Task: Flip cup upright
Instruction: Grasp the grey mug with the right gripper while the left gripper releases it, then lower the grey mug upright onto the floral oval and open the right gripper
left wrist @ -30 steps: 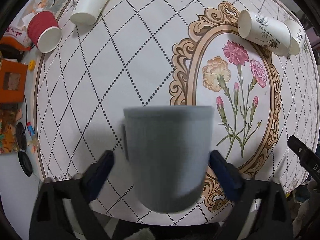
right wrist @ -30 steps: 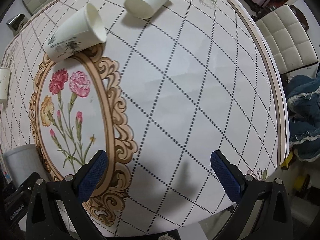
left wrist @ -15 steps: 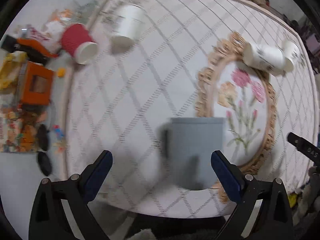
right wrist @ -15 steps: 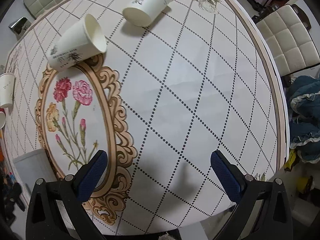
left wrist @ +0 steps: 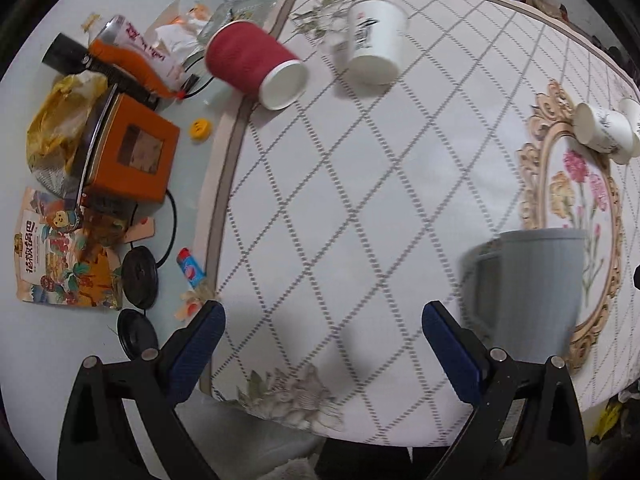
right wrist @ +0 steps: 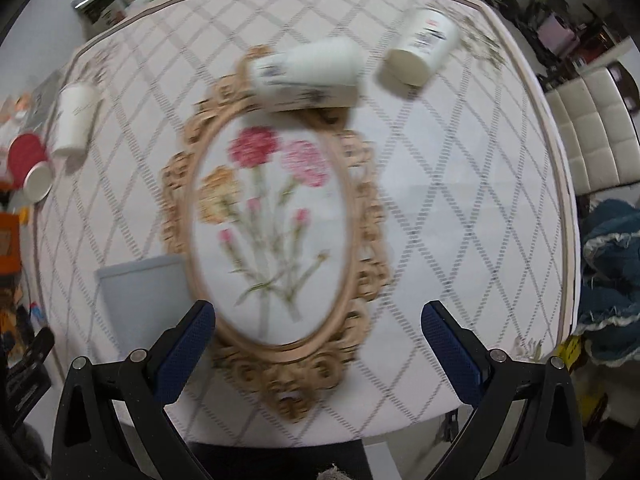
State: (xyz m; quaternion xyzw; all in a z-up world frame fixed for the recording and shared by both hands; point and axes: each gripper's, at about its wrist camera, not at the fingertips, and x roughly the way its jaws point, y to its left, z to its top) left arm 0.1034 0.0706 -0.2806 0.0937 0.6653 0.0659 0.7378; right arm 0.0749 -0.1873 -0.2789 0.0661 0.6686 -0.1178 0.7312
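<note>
Left gripper (left wrist: 320, 344): jaws spread wide, nothing between them; hovers over the near edge of the tablecloth (left wrist: 360, 184).
Right gripper (right wrist: 318, 340): jaws spread wide, empty; over the oval flower frame (right wrist: 276, 240).
Grey mug (left wrist: 524, 292): upright, mouth up, handle to its left; stands at the near end of the frame, just right of the left gripper's right finger, not gripped.
Red cup (left wrist: 256, 68): on its side at the cloth's far left edge.
White cup (left wrist: 374, 46): on its side, just right of the red one.
Two white cups (right wrist: 308, 72): on their sides at the frame's far end, close together.
Open room: wide bare cloth between mug and red cup.
Off-cloth clutter: orange box (left wrist: 128, 148), snack bag (left wrist: 52, 264), left of the cloth edge.
</note>
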